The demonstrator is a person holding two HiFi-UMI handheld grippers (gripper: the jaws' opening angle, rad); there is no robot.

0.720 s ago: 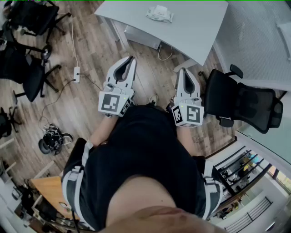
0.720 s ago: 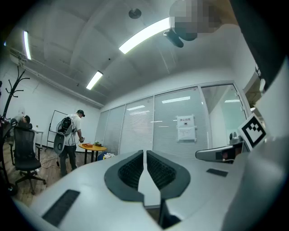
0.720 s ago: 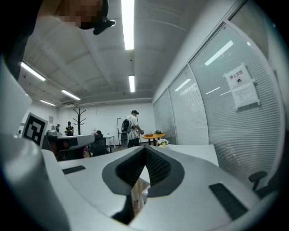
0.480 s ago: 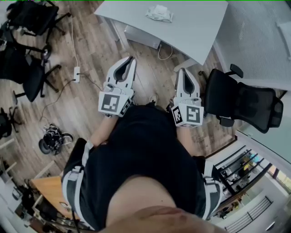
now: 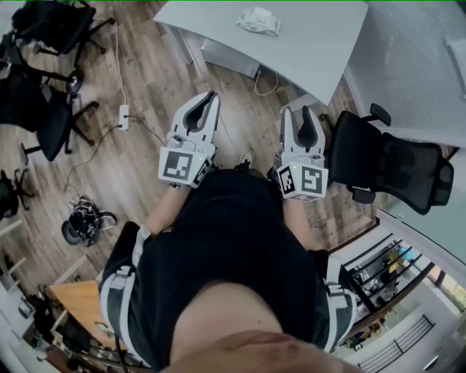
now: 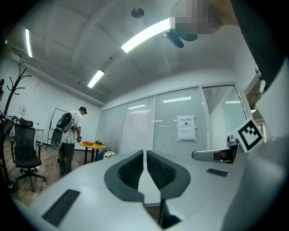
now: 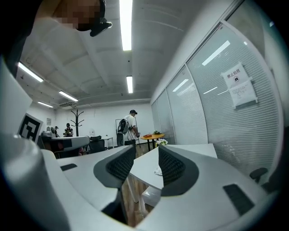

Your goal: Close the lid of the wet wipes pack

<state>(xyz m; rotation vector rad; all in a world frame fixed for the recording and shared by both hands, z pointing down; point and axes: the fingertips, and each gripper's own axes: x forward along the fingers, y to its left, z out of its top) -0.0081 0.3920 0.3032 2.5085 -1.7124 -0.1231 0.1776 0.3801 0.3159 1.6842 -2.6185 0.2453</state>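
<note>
Person is holding left gripper (image 5: 212, 95) clenched empty and right gripper (image 5: 300, 113) spread empty, well short of the pack (image 5: 257, 20) on the far table (image 5: 320, 55), apparently readying a reach.

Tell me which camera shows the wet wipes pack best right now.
The head view: the wet wipes pack lies whole and unblocked on the white table, near the frame's top. The right gripper view catches it only as a small, distant white patch on the tabletop. The left gripper view does not show it.
</note>
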